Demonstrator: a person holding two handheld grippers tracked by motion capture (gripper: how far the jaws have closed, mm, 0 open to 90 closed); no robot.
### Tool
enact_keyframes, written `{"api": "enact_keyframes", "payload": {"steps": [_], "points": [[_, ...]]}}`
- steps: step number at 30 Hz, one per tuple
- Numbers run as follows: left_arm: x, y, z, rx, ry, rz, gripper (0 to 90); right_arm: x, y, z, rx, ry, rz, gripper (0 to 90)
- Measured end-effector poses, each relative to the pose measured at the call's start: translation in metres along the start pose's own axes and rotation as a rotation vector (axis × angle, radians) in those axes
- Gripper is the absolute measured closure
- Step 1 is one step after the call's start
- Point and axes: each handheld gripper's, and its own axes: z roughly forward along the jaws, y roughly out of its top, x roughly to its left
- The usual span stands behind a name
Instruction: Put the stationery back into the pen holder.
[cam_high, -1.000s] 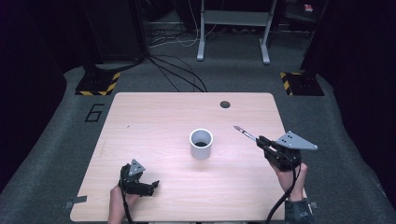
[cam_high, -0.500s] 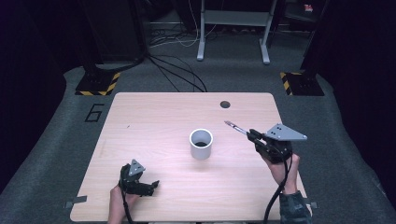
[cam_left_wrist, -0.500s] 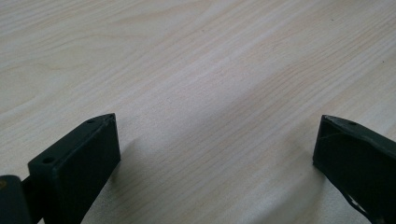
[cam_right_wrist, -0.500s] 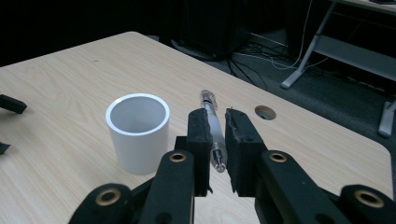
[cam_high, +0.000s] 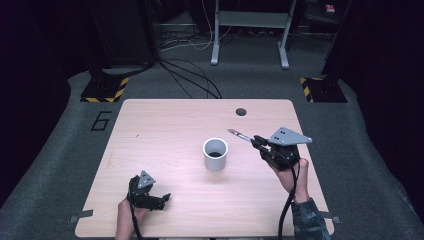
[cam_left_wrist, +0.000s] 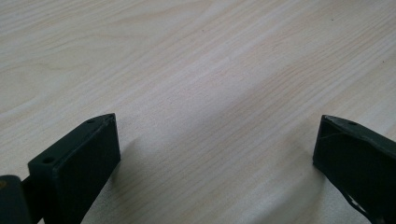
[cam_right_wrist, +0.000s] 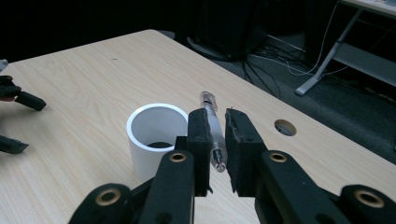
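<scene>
The right gripper (cam_high: 256, 142), right of frame centre, clamps a clear plastic pen (cam_right_wrist: 211, 122) beside the white cylindrical cup (cam_high: 215, 154); the left gripper (cam_left_wrist: 217, 154) gapes empty over the pale wooden tabletop (cam_high: 170, 130).

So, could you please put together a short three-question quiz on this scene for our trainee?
1. True or false: the right gripper is shut on a pen.
2. How do the left gripper's jaws stand? A) wide apart with nothing between them B) shut on the cup
3. What stands near the middle of the table?

Key: 1 true; 2 A; 3 a white cup, upright.
</scene>
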Motion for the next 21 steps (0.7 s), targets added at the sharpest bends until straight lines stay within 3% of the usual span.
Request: {"api": "enact_keyframes", "payload": {"steps": [8,21], "points": [[0.000,0.000,0.000,0.000,0.000,-0.001,0.5,0.008,0.006,0.011,0.030,0.043,-0.013,80.6],[0.000,0.000,0.000,0.000,0.000,-0.002,0.6,0.019,0.010,0.035,0.135,0.110,-0.048,80.5]]}}
